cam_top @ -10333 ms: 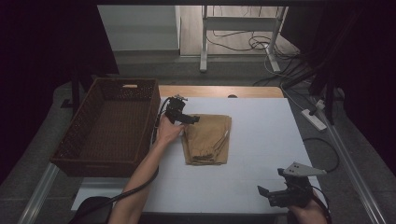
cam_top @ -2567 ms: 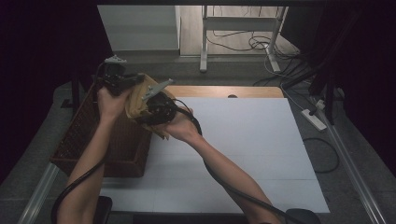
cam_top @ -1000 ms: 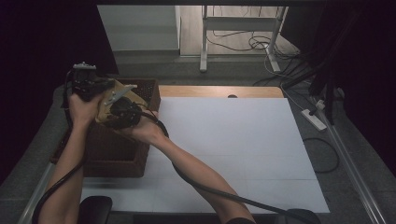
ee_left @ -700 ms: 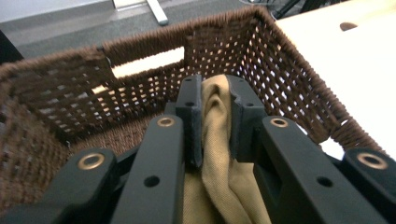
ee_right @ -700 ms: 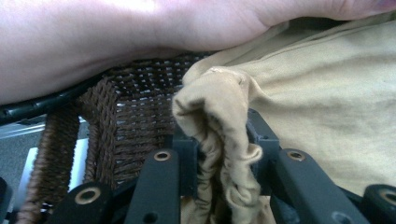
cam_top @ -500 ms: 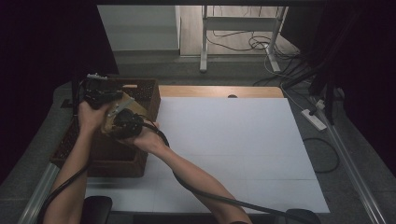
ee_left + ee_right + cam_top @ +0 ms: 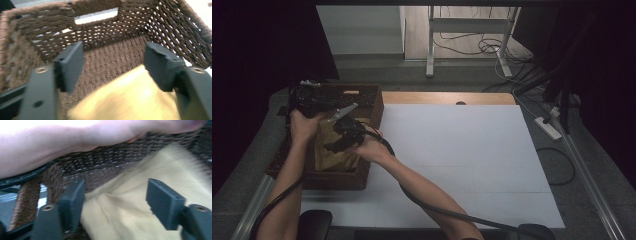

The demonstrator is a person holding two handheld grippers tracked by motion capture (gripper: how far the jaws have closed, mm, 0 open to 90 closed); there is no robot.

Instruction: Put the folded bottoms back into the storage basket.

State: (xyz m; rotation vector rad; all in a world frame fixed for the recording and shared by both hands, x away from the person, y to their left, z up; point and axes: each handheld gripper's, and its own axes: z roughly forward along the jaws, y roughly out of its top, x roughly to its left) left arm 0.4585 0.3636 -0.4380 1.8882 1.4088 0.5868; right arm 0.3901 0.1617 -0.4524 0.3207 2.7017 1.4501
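The folded tan cloth (image 7: 331,150) lies inside the brown woven basket (image 7: 367,172) at the left of the white table (image 7: 472,150), its near end toward the basket's front wall. From above it is a dim patch between the two hands; the gripper views bring it close. The left gripper view shows the cloth (image 7: 130,100) on the woven floor of the basket (image 7: 37,27), below and between the jaws of the left gripper (image 7: 113,66), with the slot handle in the far wall lit from behind. The right gripper view shows a seam or fold in the cloth (image 7: 130,210) and the person's other forearm (image 7: 50,145) crossing over the basket rim (image 7: 52,182). Both grippers have just been opening: the jaws of each stand apart, and the cloth sits loose under them, gripped by neither. In the high view the left gripper (image 7: 314,100) sits over the basket's far end and the right gripper (image 7: 343,135) over its middle, each cable trailing back toward the bottom edge.
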